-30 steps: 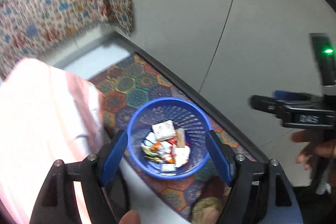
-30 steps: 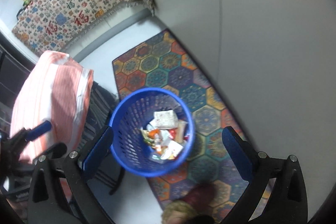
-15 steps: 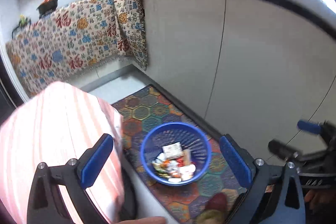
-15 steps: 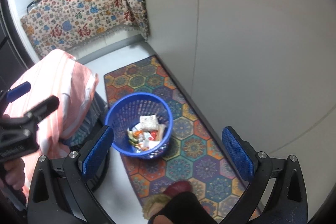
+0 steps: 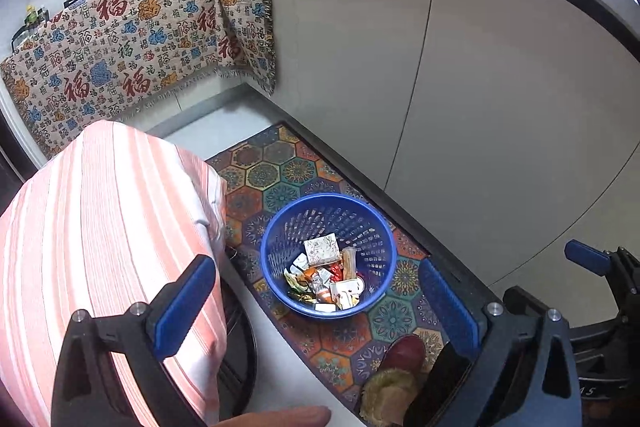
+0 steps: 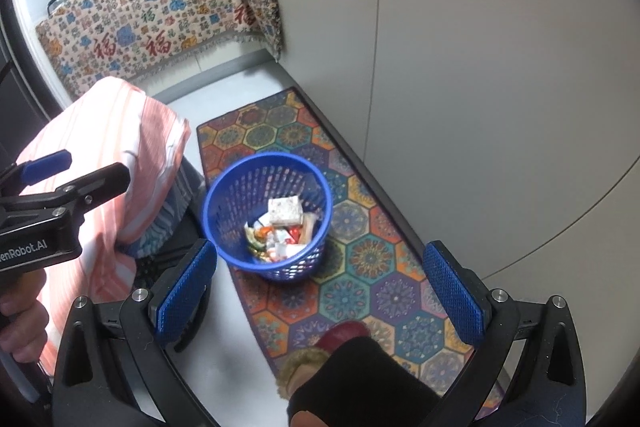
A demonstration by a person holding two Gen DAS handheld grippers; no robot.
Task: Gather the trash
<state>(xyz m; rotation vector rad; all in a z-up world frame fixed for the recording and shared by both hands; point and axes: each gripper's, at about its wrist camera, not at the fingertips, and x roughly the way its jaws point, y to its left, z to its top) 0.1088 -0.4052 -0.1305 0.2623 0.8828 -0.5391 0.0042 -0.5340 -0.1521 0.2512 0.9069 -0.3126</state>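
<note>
I have both claws hanging above the blue basket [image 5: 328, 255] on the kitchen floor, and neither holds anything. The left claw [image 5: 316, 301] stands spread wide with nothing between its blue pads — its jaws have just been opening. The right claw [image 6: 318, 291] is spread wide too, bare between the pads.

The trash [image 5: 326, 277] lies in a heap at the bottom of the basket: wrappers, small cartons, a patterned box on top. The basket sits upright on the patterned rug [image 6: 360, 255], near the grey cabinet fronts [image 5: 480, 87] and just beside a stool draped in a pink striped cloth [image 5: 100, 227]. From the left view the basket sits between the two pads but well below them; from the right view it lies ahead and slightly left of centre, also well below.

My read is that the drop is done and the step in hand is pulling clear to look for the next piece. To do that well I would keep both claws wide and lift straight away from the rim, so no pad catches the basket's edge and tips it. I also mind the person's slippered foot [image 6: 340, 339] on the rug close to the basket, and the striped cloth at my left. I see no loose litter on the floor in these views.
</note>
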